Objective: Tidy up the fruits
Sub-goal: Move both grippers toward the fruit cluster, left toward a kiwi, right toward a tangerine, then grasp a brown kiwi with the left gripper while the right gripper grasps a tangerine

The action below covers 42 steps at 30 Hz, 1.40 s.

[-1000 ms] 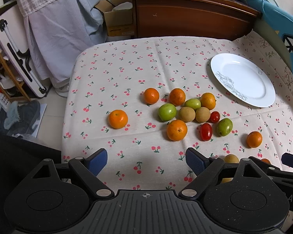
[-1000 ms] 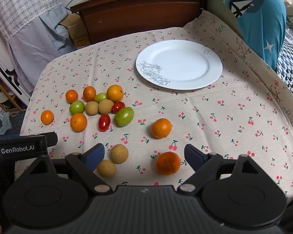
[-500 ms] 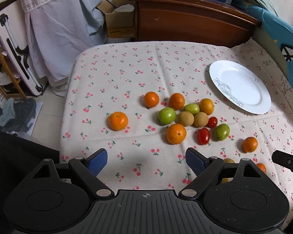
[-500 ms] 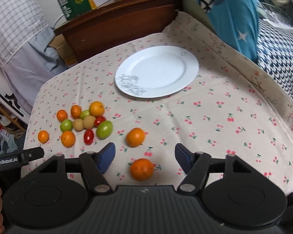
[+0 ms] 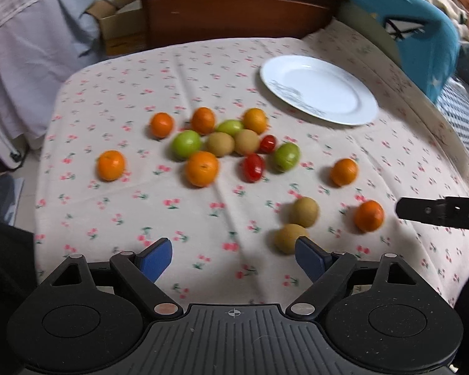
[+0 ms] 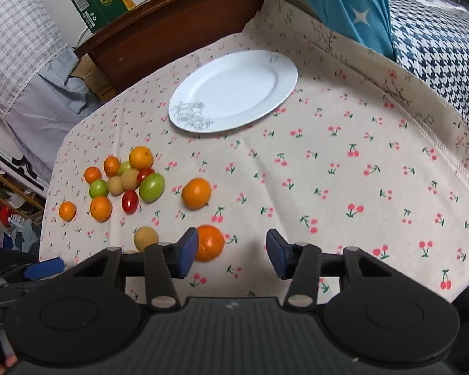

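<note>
The left gripper (image 5: pixel 234 257) hangs over the near edge of the cherry-print cloth (image 5: pixel 178 75), its jaws spread wide with nothing between them. The right gripper (image 6: pixel 232 253) also has its jaws spread and empty.

Taking the white plate (image 6: pixel 250 72) as landmark: it sits bare at the far side of the desk, toward the right. Nearest the right gripper, well on the near side of the plate, lies an orange (image 6: pixel 210 243), partly hidden behind the left blue pad (image 6: pixel 187 251); whether the two touch cannot be told. Just left of it is a tan round fruit (image 6: pixel 145 238), with a second tan fruit (image 5: pixel 289 237) beside it in the left wrist view. Between that orange and the plate lies another orange (image 6: pixel 196 193).

Further left of the plate and nearer than it sits the main cluster: a large green fruit (image 6: pixel 152 187), a red tomato (image 6: pixel 130 201), a smaller red tomato (image 6: pixel 145 174), two tan fruits, more green fruits and several oranges, packed close. One orange (image 6: pixel 67 211) lies apart at the cluster's left. Behind the plate stands dark wooden furniture (image 6: pixel 172 22).
</note>
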Motion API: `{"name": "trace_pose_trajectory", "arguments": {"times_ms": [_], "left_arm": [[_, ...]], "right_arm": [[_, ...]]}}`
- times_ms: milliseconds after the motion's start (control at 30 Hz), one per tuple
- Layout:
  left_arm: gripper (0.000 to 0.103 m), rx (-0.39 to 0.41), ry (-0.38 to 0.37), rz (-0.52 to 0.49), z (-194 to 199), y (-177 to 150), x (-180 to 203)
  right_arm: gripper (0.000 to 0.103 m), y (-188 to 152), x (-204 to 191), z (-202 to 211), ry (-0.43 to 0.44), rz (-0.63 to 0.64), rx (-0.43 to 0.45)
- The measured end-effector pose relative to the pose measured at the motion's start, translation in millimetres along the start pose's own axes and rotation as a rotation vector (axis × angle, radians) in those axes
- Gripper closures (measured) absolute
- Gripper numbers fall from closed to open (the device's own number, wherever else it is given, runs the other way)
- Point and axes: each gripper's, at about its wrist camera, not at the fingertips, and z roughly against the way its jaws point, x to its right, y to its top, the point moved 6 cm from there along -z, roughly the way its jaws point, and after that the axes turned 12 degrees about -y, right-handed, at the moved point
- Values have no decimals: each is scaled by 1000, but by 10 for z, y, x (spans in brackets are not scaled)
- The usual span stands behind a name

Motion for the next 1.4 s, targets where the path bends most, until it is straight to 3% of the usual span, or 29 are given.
{"name": "trace_pose_trajectory", "arguments": {"times_ms": [467,700,933,1400], "left_arm": [[22,30,-56,-116,-198,-39,226],[39,26,-93,-138,-300,-81,268],[55,40,-114,-171,-329,-101,297],[72,53,-141,-210,-327,-119,347]], "right_arm": [[56,-112,-176,-78,54,71,-20],[56,-133,-219,-140,48,93,-12],[64,-148,-269,-203,45,117,-11],[73,-143,-344,-275,35,152,10]]}}
